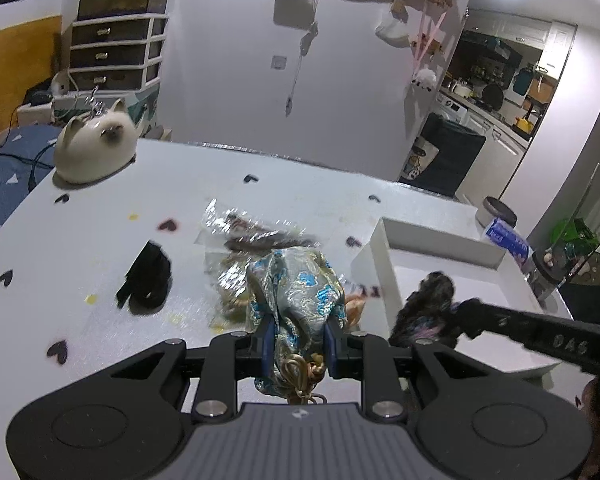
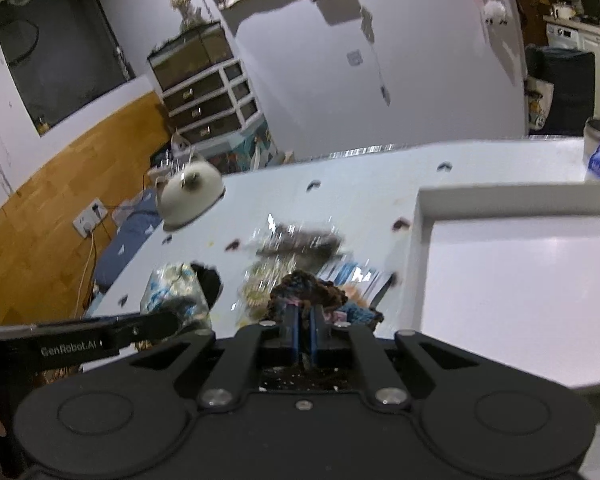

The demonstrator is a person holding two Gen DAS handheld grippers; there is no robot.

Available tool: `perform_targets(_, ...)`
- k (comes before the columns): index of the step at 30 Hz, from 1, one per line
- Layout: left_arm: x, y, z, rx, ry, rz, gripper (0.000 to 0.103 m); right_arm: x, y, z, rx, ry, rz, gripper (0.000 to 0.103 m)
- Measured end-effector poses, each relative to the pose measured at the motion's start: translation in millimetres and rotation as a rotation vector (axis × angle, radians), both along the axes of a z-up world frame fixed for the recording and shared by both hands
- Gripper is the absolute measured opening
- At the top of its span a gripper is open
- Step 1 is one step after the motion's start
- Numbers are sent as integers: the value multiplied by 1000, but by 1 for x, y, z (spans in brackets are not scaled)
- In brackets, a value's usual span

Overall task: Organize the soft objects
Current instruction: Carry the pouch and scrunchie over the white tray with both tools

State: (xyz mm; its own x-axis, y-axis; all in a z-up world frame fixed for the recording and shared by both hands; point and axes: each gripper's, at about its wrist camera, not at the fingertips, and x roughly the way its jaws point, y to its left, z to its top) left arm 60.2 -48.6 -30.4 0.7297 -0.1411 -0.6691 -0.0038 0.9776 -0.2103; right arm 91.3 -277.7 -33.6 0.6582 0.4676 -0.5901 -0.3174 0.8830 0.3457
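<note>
1. Presently the left gripper (image 1: 296, 340) is clamped on a brocade pouch (image 1: 296, 292); the blue pads press its sides, the silver-and-blue body bulges ahead of the fingers, and its gold cord hangs behind them.
2. Right gripper (image 2: 305, 324): jaws fully together on a dark fuzzy item (image 2: 308, 292), which bunches up just past the fingertips. In the left wrist view the same item hangs off the table surface, at the near left corner of the tray.
3. Both held items are clear of the table (image 1: 100, 240), judged from the gap beneath them.
4. Governing relation: the white tray (image 2: 512, 200) lies to the right of both grippers. The right gripper is the nearer, with the tray's left wall just beside its load; the left gripper sits further left and would have to cross more table.
5. The tray's long axis cannot be told; its floor is bare.
6. Remaining on the table: clear plastic packets (image 1: 252, 232) ahead of the left gripper, a black soft item (image 1: 146, 280) to their left, and a cat-shaped object (image 1: 96, 148) at the far left corner.
7. Assessment: the right-hand item looks set to be deposited first.
</note>
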Motion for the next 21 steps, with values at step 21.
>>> perform_targets(21, 74, -177, -5, -15, 12, -133, 26, 40, -186, 2, -5, 12, -169, 6)
